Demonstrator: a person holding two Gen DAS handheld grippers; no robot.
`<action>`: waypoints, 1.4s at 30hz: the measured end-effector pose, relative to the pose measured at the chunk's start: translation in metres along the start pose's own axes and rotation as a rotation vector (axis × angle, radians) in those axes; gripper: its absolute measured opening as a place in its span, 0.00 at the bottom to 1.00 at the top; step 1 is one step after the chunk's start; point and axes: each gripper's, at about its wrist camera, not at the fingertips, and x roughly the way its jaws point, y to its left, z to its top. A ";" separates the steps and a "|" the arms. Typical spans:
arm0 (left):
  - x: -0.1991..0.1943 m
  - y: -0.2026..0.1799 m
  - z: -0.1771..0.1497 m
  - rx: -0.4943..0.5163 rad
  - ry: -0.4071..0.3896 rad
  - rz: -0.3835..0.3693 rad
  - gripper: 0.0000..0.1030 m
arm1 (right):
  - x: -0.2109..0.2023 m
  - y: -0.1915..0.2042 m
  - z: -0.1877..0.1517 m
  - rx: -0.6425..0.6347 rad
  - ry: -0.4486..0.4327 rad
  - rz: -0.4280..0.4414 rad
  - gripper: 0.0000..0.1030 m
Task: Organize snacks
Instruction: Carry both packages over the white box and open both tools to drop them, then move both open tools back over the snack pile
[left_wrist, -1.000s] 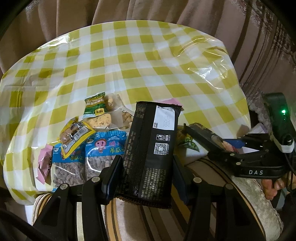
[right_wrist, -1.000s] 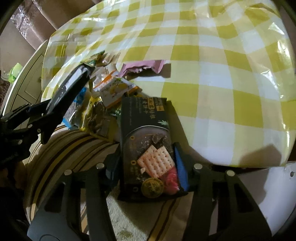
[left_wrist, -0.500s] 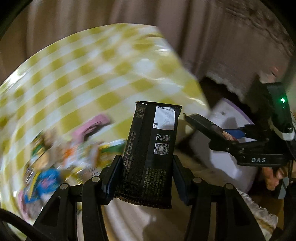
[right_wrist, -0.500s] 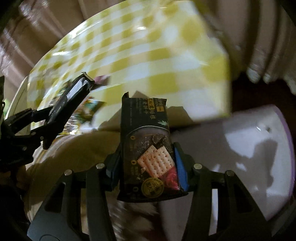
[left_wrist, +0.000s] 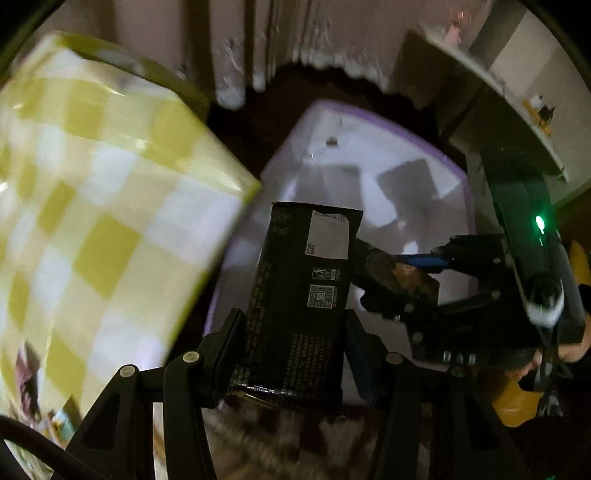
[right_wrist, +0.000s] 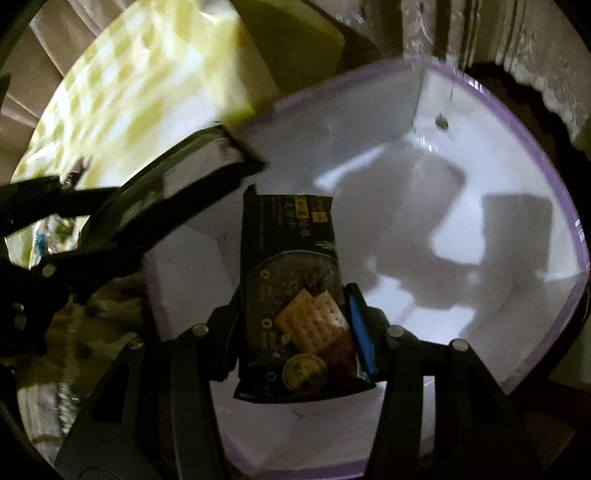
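- The table (left_wrist: 92, 206) with its yellow-and-white checked cloth lies at the left, blurred.
- The left gripper (left_wrist: 295, 343) is clamped on a black cracker pack (left_wrist: 303, 295), back side up with a white label, held above the near edge of the white bin (left_wrist: 332, 122).
- The right gripper (right_wrist: 291, 328) grips a second cracker pack (right_wrist: 291, 295), front side up, over the bin's bare white inside (right_wrist: 480, 166).
- The bin has a purple rim.
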 end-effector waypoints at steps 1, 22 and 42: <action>0.009 -0.001 0.004 0.011 0.025 0.005 0.52 | 0.005 -0.001 0.000 0.009 0.010 0.008 0.53; -0.044 0.030 -0.016 -0.179 -0.218 0.094 0.63 | -0.023 0.033 -0.004 -0.057 -0.161 -0.023 0.79; -0.174 0.128 -0.241 -0.694 -0.538 0.307 0.63 | -0.064 0.158 0.030 -0.356 -0.267 0.074 0.82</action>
